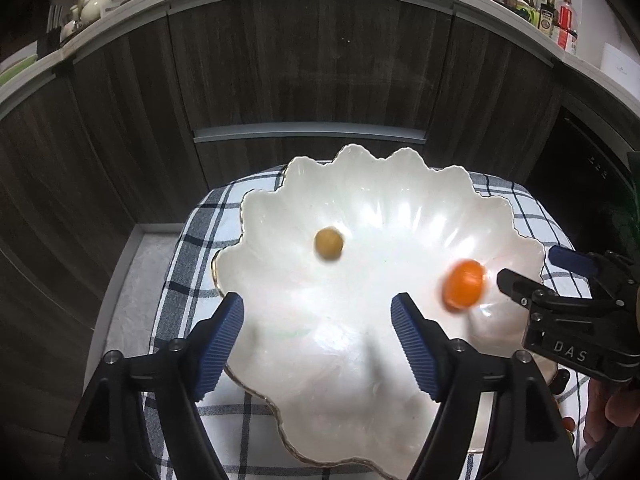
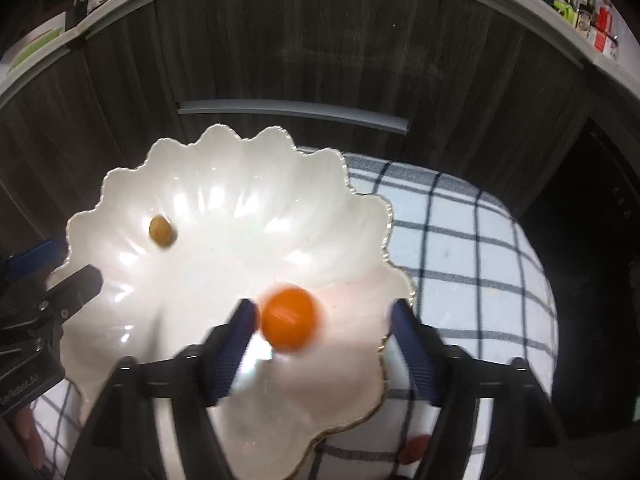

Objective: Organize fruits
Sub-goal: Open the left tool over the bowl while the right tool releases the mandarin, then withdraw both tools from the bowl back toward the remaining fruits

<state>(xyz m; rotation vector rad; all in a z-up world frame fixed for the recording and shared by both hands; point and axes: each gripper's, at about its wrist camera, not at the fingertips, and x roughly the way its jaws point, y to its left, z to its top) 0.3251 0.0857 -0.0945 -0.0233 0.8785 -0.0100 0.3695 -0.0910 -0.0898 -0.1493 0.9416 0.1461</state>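
Observation:
A white scalloped bowl (image 1: 400,184) stands on a checked cloth; it also shows in the right wrist view (image 2: 224,148). A small tan-brown fruit (image 1: 329,243) lies in it, also seen in the right wrist view (image 2: 162,230). A blurred orange fruit (image 1: 464,284) is in the bowl's right part; in the right wrist view the orange fruit (image 2: 289,318) sits just ahead of my open right gripper (image 2: 322,318), free of its fingers. My left gripper (image 1: 318,314) is open and empty above the bowl's near side. The right gripper (image 1: 528,272) enters from the right.
The checked cloth (image 2: 472,240) covers a small round table. Dark wood cabinets with a grey handle (image 1: 308,134) stand close behind. A counter with bottles (image 1: 560,20) runs above. A small red fruit (image 2: 416,448) lies on the cloth near the bowl's front right.

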